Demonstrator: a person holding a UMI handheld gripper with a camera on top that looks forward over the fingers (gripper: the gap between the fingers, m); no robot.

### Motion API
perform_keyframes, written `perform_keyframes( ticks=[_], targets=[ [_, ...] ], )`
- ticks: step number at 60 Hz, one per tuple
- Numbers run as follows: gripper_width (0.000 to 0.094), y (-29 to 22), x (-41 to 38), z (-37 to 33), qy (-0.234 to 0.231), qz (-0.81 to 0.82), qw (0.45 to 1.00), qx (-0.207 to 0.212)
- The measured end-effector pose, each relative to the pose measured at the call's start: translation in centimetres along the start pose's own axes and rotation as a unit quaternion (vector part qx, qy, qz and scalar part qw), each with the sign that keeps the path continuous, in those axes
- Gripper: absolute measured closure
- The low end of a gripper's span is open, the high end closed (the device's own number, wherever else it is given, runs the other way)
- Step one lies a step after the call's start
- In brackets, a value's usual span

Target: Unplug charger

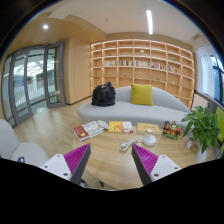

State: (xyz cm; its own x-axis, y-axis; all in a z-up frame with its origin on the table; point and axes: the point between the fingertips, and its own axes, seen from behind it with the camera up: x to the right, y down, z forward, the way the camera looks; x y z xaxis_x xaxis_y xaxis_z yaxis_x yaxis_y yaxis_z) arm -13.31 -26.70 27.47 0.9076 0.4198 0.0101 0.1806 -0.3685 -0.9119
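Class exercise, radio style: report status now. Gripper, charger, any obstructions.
Gripper open, empty, above wooden table. Charger not identifiable; small white item ahead of fingers, unclear. Books and potted plant on the table, off to the sides.

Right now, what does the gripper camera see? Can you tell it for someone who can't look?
The gripper hangs open over a wooden table with books and a plant on it, holding nothing. Beyond the table a sofa carries a black bag and a yellow cushion, before wooden shelves.
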Motion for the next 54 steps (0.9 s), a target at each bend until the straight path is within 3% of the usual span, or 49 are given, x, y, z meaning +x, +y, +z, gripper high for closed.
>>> perform_keyframes(
  ticks=[12,25,38,54],
  targets=[
    [0.0078,4.9,3.1,4.6,0.016,0.005,0.999,-0.046],
    [0.0079,10.3,11.3,12.6,0.076,0.016,0.994,-0.082],
    [0.0078,10.3,20.7,23.8,0.139,0.04,0.988,-0.06],
    [0.0096,8.0,26.8,36.7,0.171,0.056,0.983,-0.027]
  ],
)
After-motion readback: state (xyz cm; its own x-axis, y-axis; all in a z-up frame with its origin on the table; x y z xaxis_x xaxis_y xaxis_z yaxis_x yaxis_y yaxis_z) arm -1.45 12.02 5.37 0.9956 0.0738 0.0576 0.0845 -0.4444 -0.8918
